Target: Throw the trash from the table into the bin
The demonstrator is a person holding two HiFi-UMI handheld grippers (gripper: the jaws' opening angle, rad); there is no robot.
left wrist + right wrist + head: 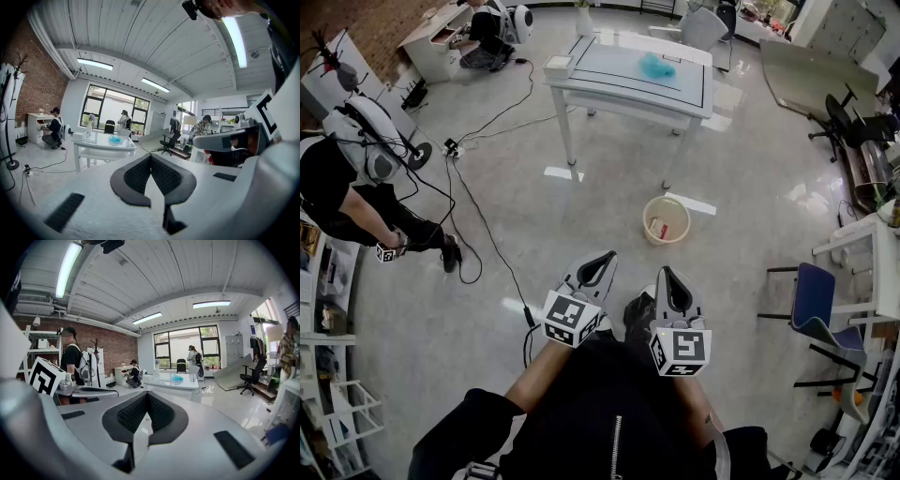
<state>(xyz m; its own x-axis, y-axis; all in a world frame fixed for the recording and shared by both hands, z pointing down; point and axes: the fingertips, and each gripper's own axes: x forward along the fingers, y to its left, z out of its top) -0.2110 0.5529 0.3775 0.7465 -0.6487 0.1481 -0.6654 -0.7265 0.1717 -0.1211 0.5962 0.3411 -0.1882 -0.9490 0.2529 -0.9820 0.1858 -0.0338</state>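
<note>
head view has my left claw (pixel 604 257) and right claw (pixel 667 273) both pinched shut and empty near my body, the blue crumpled trash (pixel 656 67) on the far table (pixel 609 67) beyond the bin (pixel 644 222); it looks light and soft, so i'd nip its bunched top.

The floor (pixel 750 169) is glossy and reflective; the table (pixel 619 94) has a smooth, shiny top; the bin (pixel 646 225) looks plastic; the brick wall (pixel 112 350) is rough.
</note>
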